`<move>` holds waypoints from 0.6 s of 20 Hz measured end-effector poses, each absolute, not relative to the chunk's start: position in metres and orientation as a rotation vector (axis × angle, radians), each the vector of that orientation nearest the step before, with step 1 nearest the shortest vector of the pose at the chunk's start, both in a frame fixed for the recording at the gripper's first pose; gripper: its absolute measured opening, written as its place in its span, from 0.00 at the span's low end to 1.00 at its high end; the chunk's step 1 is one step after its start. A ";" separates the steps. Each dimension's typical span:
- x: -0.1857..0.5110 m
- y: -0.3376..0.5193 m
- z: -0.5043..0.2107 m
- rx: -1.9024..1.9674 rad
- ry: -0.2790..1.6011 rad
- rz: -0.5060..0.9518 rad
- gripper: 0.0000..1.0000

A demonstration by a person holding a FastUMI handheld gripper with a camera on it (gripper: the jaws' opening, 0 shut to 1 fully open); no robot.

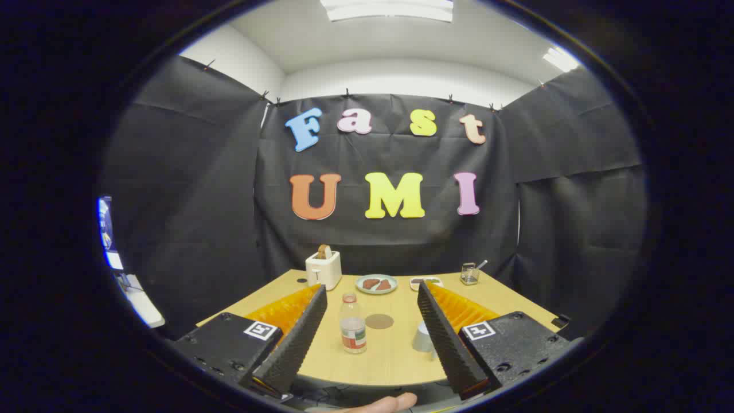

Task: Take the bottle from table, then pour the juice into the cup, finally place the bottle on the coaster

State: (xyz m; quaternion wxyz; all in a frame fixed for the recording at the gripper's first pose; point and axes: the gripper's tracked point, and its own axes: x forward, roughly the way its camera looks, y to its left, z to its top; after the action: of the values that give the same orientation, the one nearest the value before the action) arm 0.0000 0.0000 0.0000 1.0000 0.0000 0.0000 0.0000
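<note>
A clear plastic bottle [352, 324] with a red cap and a red and white label stands upright on the wooden table [390, 355], between my fingers and closer to the left one. Just behind it to the right lies a round brown coaster [379, 321]. A pale cup [423, 337] stands by the inner edge of the right finger, partly hidden by it. My gripper [371, 295] is open wide, held above the near edge of the table, with nothing between the fingers.
At the back of the table stand a white toaster [323, 269] with a slice of bread in it, a round plate [376, 284] with brown pieces, a small oval dish [426, 281] and a glass [469, 273] with a spoon. A fingertip [387, 404] shows below the fingers.
</note>
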 end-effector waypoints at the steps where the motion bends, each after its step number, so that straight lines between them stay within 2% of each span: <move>1: 0.001 0.000 -0.002 -0.005 0.004 0.001 1.00; 12: 0.009 0.001 -0.013 0.010 0.020 0.001 1.00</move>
State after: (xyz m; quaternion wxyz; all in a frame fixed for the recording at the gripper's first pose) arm 0.0086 0.0008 -0.0125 0.9999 0.0052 0.0100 0.0004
